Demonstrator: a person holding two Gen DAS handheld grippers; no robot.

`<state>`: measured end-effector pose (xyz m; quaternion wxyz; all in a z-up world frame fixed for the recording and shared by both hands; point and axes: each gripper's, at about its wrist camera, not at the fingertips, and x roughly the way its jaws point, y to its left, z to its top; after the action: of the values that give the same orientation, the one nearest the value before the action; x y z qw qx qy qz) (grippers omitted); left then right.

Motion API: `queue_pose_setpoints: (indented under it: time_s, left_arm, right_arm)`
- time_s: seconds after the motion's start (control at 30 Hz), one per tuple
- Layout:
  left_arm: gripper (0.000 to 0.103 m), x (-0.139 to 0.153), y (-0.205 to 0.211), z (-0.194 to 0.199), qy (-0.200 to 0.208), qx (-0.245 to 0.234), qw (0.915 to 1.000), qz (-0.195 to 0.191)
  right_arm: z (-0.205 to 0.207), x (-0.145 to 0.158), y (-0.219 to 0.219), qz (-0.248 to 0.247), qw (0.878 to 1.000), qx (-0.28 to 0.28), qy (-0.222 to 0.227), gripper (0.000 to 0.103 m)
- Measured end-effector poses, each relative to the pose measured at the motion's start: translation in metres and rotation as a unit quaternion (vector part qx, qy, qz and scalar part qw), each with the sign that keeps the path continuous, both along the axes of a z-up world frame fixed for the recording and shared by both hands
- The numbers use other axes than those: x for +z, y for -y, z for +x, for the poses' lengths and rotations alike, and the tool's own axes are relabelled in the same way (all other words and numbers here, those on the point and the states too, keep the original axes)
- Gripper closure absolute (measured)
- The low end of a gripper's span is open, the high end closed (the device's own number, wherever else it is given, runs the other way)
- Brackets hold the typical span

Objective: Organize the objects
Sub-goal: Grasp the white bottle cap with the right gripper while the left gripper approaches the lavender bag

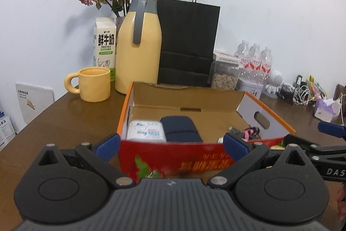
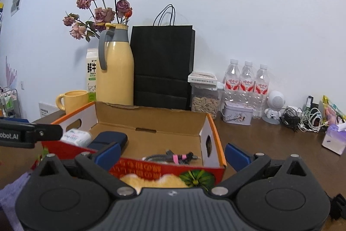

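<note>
1. Basically, the table [image 2: 270,144] is brown wood, cluttered along the wall; the working zone is the near edge, where both grippers face the box.
2. Cardboard box [image 1: 266,120], open top, orange rim, red printed front wall: this is the collection bin. It sits mid-table, in front of the yellow jug [image 1: 138,44] and black paper bag [image 1: 188,42].
3. Already inside: dark blue case [image 1: 180,128] lying flat at left-centre, white tissue pack [image 1: 146,130] touching its left side, bundle of cables [image 2: 173,157] on the floor toward the right.
4. Left gripper [image 1: 170,144]: jaws spread wide, nothing between them, hovering at the box's front wall.
5. Right gripper [image 2: 172,154]: also spread wide and empty, at the front-right corner of the box.
6. A pale yellow fluffy item [image 2: 151,180] lies just below the right gripper, outside the front wall; I can't identify it. Purple cloth [image 2: 10,198] at lower left is also outside.
7. Judgement: mid-task, between picks. Several items are binned and loose ones remain.
8. Next move probably calls for dropping the right gripper onto the fluffy item, closing on it, then lifting clear of the front wall before release. Soft object, so it needs a deep bite.
</note>
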<state>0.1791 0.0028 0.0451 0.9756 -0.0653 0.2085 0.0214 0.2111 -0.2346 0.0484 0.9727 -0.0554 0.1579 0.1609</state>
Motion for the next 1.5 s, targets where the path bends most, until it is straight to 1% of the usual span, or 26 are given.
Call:
queue_pose_setpoints:
  time_s: [0.23,0.6,0.7,0.77,0.8,0.83,0.97,1.1,1.17,1.2,1.27,1.3,1.5]
  left_arm:
    - [0.0,-0.005,-0.003,-0.022,-0.023,-0.004,0.9996,0.016]
    - [0.0,-0.023,-0.015,-0.049,-0.072,0.003,0.9971,0.023]
    - [0.0,-0.028,-0.018,-0.055,-0.081,0.005,0.9965,0.022]
    - [0.0,-0.031,-0.019,-0.059,-0.087,0.007,0.9959,0.023]
    - [0.0,-0.032,-0.019,-0.061,-0.09,0.01,0.9956,0.025]
    - [0.0,-0.033,-0.019,-0.062,-0.093,0.012,0.9953,0.026]
    - [0.0,-0.036,-0.02,-0.067,-0.098,0.013,0.9947,0.027]
    - [0.0,-0.038,-0.02,-0.068,-0.103,0.014,0.9942,0.028]
    - [0.0,-0.038,-0.019,-0.068,-0.105,0.012,0.994,0.028]
    - [0.0,-0.038,-0.019,-0.068,-0.106,0.01,0.9939,0.028]
    - [0.0,-0.039,-0.019,-0.068,-0.108,0.008,0.9937,0.028]
    - [0.0,-0.039,-0.019,-0.068,-0.109,0.008,0.9936,0.028]
    - [0.0,-0.042,-0.017,-0.065,-0.114,0.007,0.9932,0.025]
  right_arm:
    - [-0.025,-0.014,0.017,-0.016,1.0,-0.001,-0.026,0.0]
    - [-0.054,-0.047,0.046,-0.047,0.995,0.0,-0.093,0.0]
    - [-0.059,-0.054,0.051,-0.043,0.993,0.003,-0.108,0.0]
    - [-0.059,-0.058,0.052,-0.043,0.992,0.006,-0.116,0.002]
    - [-0.058,-0.058,0.052,-0.042,0.992,0.008,-0.119,0.006]
    - [-0.058,-0.059,0.052,-0.039,0.992,0.009,-0.12,0.012]
    - [-0.053,-0.057,0.048,-0.027,0.992,0.017,-0.123,0.021]
    - [-0.046,-0.059,0.039,-0.029,0.99,0.026,-0.132,0.04]
    - [-0.043,-0.062,0.037,-0.028,0.99,0.028,-0.138,0.046]
    - [-0.042,-0.063,0.036,-0.026,0.989,0.03,-0.141,0.053]
    - [-0.043,-0.065,0.037,-0.016,0.988,0.039,-0.145,0.062]
    - [-0.044,-0.065,0.037,-0.014,0.989,0.041,-0.144,0.064]
    - [-0.05,-0.064,0.041,-0.007,0.991,0.035,-0.13,0.064]
